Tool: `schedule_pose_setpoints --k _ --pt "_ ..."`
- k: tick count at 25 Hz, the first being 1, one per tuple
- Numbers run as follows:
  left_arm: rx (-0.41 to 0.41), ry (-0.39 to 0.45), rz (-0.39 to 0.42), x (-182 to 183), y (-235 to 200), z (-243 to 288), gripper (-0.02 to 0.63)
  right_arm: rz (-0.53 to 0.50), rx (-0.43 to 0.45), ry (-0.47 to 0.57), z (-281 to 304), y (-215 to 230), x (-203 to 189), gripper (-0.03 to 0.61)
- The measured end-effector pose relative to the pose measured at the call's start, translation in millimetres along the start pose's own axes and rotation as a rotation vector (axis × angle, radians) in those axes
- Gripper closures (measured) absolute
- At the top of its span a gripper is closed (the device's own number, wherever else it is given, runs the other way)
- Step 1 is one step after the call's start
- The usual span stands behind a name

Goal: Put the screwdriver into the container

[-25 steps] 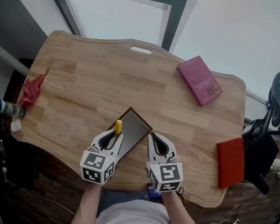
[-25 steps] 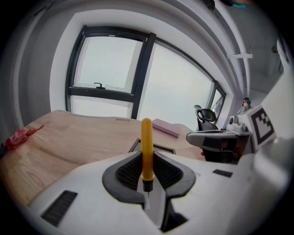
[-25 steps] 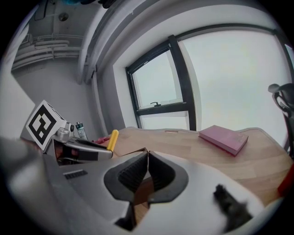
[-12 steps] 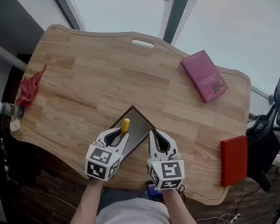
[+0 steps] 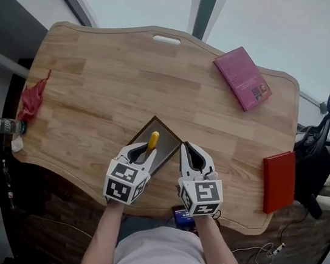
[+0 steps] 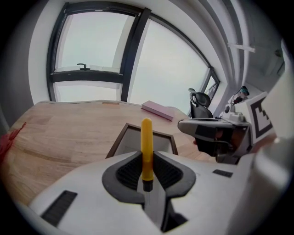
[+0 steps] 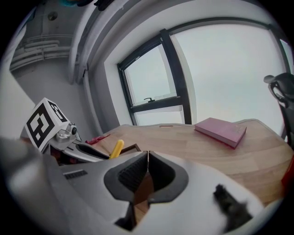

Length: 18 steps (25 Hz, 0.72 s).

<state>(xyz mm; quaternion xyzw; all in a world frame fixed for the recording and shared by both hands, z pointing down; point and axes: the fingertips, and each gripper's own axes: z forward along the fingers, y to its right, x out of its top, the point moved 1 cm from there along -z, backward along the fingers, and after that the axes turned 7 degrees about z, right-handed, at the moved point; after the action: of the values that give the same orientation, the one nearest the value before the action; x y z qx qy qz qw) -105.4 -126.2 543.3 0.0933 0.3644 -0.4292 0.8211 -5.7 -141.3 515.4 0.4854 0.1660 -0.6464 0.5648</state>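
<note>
With the left claw (image 6: 147, 160) pinching the screwdriver (image 6: 146, 137), lower it over the container (image 6: 131, 141) just ahead before releasing.

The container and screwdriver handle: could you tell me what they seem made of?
The container looks like dark brown wood framing a matte grey floor; it could be painted board. The screwdriver handle seems smooth yellow plastic, evenly coloured with a slight sheen.

Left gripper (image 5: 147, 150) clamps the screwdriver (image 5: 153, 138); right gripper (image 7: 147, 154), jaws together, sits alongside.
</note>
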Motion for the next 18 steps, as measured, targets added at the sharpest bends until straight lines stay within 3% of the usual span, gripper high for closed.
schedule_pose_setpoints --k 18 --pt "-0.057 -0.136 -0.022 -10 0 32 0.535 0.029 -0.033 -0.037 5 26 -11 0.546"
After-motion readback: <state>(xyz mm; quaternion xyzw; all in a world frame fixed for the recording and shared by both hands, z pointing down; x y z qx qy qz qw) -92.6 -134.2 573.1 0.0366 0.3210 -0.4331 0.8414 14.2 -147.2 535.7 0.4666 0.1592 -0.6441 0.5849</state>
